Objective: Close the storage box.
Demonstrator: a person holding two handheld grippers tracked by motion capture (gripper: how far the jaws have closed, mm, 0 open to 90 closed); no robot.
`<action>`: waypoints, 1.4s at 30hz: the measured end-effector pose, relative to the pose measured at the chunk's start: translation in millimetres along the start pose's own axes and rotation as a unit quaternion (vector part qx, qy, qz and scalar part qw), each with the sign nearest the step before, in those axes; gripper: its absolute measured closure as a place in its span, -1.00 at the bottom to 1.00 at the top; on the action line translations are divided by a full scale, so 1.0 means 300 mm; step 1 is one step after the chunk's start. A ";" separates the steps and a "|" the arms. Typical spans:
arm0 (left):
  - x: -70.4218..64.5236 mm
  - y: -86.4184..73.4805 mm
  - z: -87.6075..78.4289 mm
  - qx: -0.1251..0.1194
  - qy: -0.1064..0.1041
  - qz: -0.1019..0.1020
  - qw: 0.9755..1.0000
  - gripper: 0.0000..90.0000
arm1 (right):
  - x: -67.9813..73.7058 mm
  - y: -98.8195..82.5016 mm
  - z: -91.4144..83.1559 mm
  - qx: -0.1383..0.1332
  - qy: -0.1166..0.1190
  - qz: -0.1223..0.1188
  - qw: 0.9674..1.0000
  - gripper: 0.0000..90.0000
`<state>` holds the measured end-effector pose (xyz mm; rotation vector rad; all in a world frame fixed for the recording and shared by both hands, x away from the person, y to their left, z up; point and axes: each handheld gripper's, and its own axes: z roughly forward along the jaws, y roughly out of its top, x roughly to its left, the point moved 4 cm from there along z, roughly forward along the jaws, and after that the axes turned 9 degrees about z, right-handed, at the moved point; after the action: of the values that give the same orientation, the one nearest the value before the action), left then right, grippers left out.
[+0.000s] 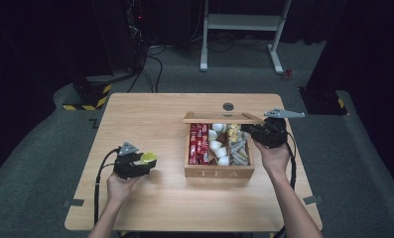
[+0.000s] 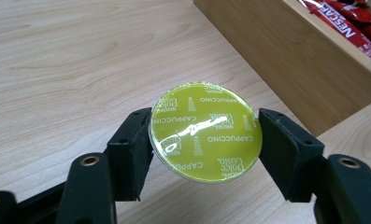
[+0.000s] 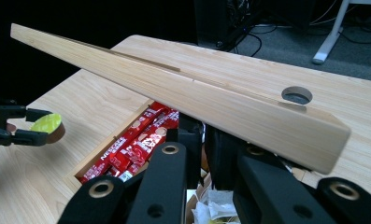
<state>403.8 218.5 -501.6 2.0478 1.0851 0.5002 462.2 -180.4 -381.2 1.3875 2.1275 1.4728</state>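
A round yellow-green capsule (image 2: 204, 131) printed "Dolce Gusto Cappuccino" sits between the pads of my left gripper (image 2: 204, 140), which is shut on it just above the bare wood. In the high view that gripper (image 1: 147, 161) and the capsule (image 1: 148, 158) are left of the wooden tea box (image 1: 219, 172). My right gripper (image 1: 247, 130) is at the box's far right corner, shut on the raised lid (image 1: 219, 118). In the right gripper view the lid (image 3: 174, 88) slants across above the jaws, and the capsule (image 3: 46, 125) shows at far left.
The box holds red sachets (image 1: 198, 144), white cups (image 1: 217, 146) and pale packets (image 1: 238, 148) in separate compartments. A cable hole (image 1: 228, 106) lies behind the box. The wooden table (image 1: 150, 114) has bare room on its left half. Beyond it stand a desk frame and floor cables.
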 end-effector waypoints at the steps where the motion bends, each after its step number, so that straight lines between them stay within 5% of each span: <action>1: -0.002 -0.002 0.008 0.003 0.001 0.001 1.000 -0.15 | 0.000 0.000 0.000 0.000 0.000 0.000 1.000 0.89; 19: -0.055 -0.004 0.078 0.017 0.001 0.016 1.000 -0.15 | 0.001 0.000 0.001 0.002 -0.002 -0.001 1.000 0.89; 42: -0.076 0.000 0.130 0.023 0.006 0.012 1.000 -0.17 | 0.004 -0.002 0.004 0.006 -0.004 -0.003 1.000 0.90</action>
<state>415.5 182.6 -526.5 2.1014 1.0903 0.5054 462.0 -178.8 -381.9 1.3863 2.1377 1.4520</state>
